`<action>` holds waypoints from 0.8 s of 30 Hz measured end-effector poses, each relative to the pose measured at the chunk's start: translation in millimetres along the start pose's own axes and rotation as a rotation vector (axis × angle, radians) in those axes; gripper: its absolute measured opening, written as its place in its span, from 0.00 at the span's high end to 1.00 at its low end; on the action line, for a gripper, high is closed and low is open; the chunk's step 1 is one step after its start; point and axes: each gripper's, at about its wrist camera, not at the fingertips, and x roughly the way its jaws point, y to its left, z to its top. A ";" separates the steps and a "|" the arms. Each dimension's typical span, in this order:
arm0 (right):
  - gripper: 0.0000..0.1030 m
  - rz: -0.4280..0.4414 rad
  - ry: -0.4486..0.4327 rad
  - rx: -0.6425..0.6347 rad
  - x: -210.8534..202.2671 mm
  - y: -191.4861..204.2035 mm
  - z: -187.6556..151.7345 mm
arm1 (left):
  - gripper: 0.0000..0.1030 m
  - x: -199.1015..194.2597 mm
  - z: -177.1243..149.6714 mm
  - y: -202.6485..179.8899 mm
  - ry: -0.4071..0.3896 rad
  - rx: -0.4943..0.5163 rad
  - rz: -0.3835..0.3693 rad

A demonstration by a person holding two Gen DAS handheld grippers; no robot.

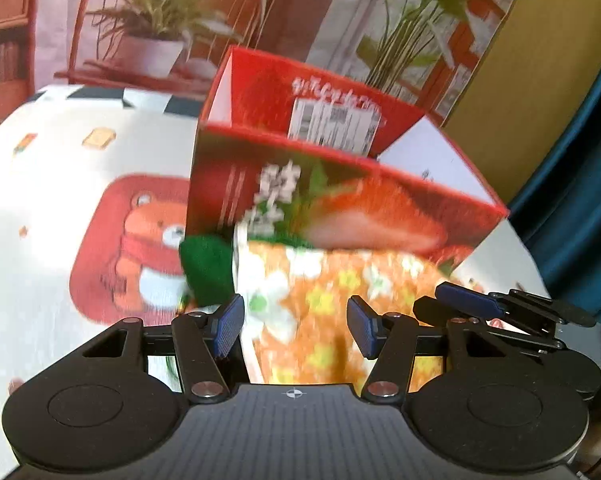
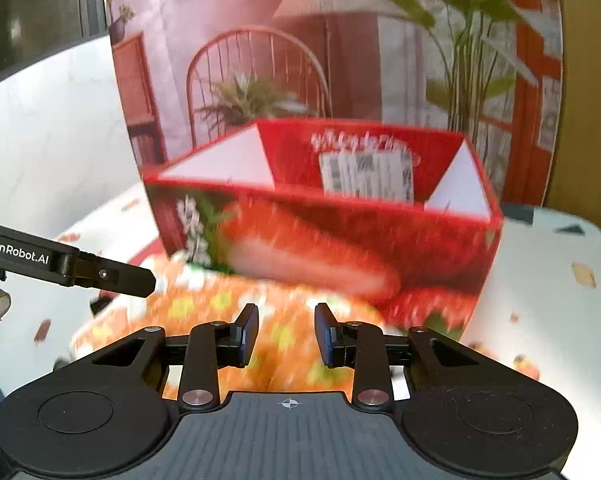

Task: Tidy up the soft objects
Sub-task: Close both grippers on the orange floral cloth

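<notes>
Red carton [image 2: 324,236] behind orange floral cloth [image 2: 236,320], green cloth [image 1: 206,264] beside, both grippers' fingers [image 1: 230,326] apart, empty.

A white tablecloth [image 1: 40,200] with a red bear print [image 1: 136,248] covered the table. Far behind it stood a backdrop [image 2: 340,40] picturing a chair and potted plants; a teal curtain [image 1: 580,200] hung at the right

Staged home-style tabletop, not a real room. The table carries a white cloth [image 1: 40,184] printed with a cartoon bear [image 1: 148,240]. At the far side stands a printed backdrop [image 2: 340,60] picturing a wire chair, potted plants and red shelving. Bare pale wall shows to its left, a teal curtain [image 1: 580,184] at far right
</notes>
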 end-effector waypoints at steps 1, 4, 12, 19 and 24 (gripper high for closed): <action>0.72 0.001 0.009 0.001 1.4 1.4 -4.5 | 0.43 2.4 -4.3 -0.5 0.007 0.001 0.008; 0.71 -0.008 0.036 -0.007 6.3 5.7 -18.0 | 0.43 8.6 -16.2 -3.3 0.028 0.026 0.025; 0.69 -0.011 0.040 0.012 9.0 6.1 -25.7 | 0.41 18.9 -26.6 -3.9 0.033 0.057 0.054; 0.69 -0.004 0.025 0.044 6.4 2.0 -26.6 | 0.37 26.4 -29.1 13.4 0.051 -0.066 -0.002; 0.67 -0.027 -0.003 0.056 1.6 1.0 -25.3 | 0.37 27.7 -29.5 10.1 0.049 -0.054 0.004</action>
